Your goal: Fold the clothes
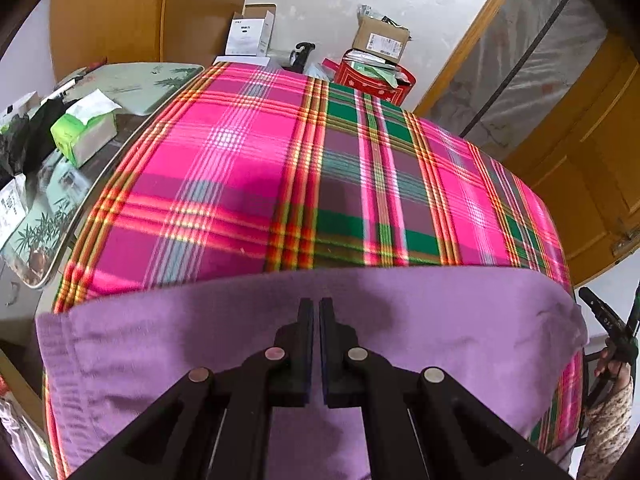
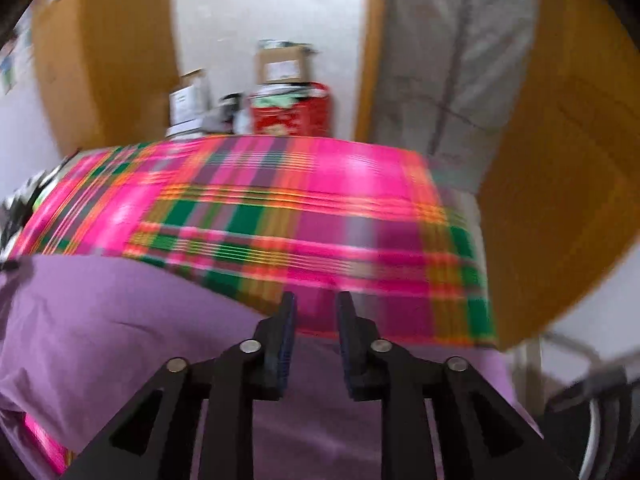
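Note:
A purple garment (image 1: pixel 240 336) lies spread flat across the near end of a table covered by a pink, green and orange plaid cloth (image 1: pixel 248 168). My left gripper (image 1: pixel 316 305) hovers over the garment's middle, just short of its far edge, with its jaws shut and nothing visible between them. In the blurred right wrist view the same purple garment (image 2: pixel 120 320) fills the lower left. My right gripper (image 2: pixel 316 304) is over its far right edge, jaws open with an empty gap. A hand (image 1: pixel 610 364) holds the right gripper off the table's right side.
A green tissue box (image 1: pixel 86 128) and clutter sit on a side table (image 1: pixel 132 84) at the left. White boxes (image 1: pixel 250 32), a cardboard box (image 1: pixel 380 38) and a red tin (image 1: pixel 374 76) stand past the far edge. Wooden doors (image 1: pixel 580 152) are at right.

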`<action>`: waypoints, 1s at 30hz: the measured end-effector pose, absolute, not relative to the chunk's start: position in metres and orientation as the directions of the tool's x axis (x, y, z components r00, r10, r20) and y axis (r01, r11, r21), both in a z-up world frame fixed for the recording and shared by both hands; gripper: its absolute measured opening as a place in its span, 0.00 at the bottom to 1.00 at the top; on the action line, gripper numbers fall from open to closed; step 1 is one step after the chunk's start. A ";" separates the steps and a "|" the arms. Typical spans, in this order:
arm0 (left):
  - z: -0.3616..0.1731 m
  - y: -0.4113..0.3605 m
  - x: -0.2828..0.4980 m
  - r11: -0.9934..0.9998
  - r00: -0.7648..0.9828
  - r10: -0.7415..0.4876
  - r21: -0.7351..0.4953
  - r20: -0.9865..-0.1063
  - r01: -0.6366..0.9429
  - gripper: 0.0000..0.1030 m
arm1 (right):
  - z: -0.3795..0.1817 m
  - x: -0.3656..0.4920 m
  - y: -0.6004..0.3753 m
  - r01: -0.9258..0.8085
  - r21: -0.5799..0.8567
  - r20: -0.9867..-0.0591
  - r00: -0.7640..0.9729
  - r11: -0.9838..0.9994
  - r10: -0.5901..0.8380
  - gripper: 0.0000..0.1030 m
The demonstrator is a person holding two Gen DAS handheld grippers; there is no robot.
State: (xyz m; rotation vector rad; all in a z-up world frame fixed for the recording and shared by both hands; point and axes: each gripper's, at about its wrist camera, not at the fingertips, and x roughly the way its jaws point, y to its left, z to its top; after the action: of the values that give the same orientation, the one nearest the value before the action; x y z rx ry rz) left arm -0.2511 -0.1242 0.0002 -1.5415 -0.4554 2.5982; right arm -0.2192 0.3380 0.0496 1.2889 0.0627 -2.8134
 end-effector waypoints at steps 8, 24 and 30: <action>0.012 -0.085 -0.243 -0.947 -0.471 0.289 -0.320 -0.834 -0.015 0.02 | 0.037 -0.216 0.414 -0.040 0.028 -0.792 -0.610 -0.999 0.002 0.27; 0.019 -0.001 -0.244 -0.928 -0.403 0.372 -0.338 -0.837 -0.155 0.02 | 0.005 -0.228 0.407 0.218 0.004 -0.812 -0.569 -0.976 -0.131 0.64; 0.018 0.015 -0.245 -0.924 -0.393 0.382 -0.343 -0.836 -0.170 0.02 | 0.003 -0.225 0.405 0.208 -0.002 -0.811 -0.573 -0.978 -0.120 0.64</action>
State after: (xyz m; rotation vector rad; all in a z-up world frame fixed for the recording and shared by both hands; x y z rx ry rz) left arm -0.2447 0.0154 0.0178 -1.4948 -0.2881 2.3583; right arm -0.2255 0.4054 0.0028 1.3438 0.1440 -2.6295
